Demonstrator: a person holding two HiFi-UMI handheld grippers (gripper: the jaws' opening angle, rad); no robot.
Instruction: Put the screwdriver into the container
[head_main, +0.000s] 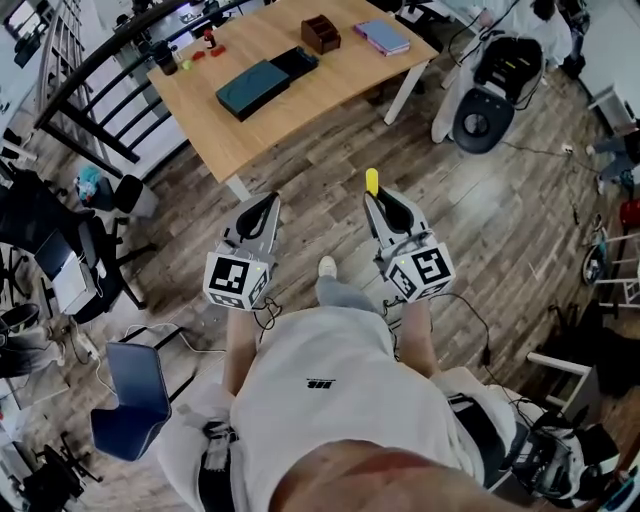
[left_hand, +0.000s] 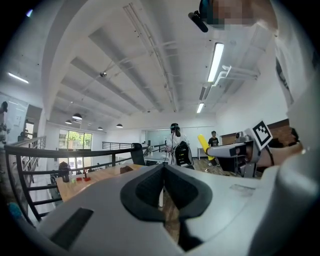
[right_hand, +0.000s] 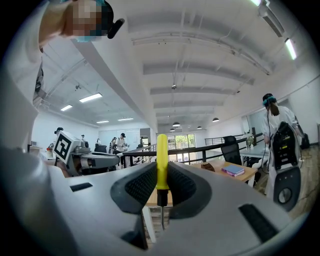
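My right gripper (head_main: 385, 207) is shut on a screwdriver whose yellow handle (head_main: 372, 181) sticks out past the jaw tips. In the right gripper view the handle (right_hand: 162, 159) stands upright between the pads, and the metal shaft (right_hand: 162, 216) points back toward the camera. My left gripper (head_main: 262, 212) hangs beside it, jaws together with nothing between them (left_hand: 163, 186). Both are over wooden floor, short of a wooden table (head_main: 330, 95). A brown open box (head_main: 320, 33) stands at the table's far side, with a dark teal case (head_main: 252, 87) nearer.
A purple notebook (head_main: 381, 37), a black item (head_main: 297, 62) and small red bits (head_main: 212, 50) lie on the table. A black railing (head_main: 95, 95) runs at the left. An office chair (head_main: 497, 85) stands at the right, a blue chair (head_main: 135, 395) lower left.
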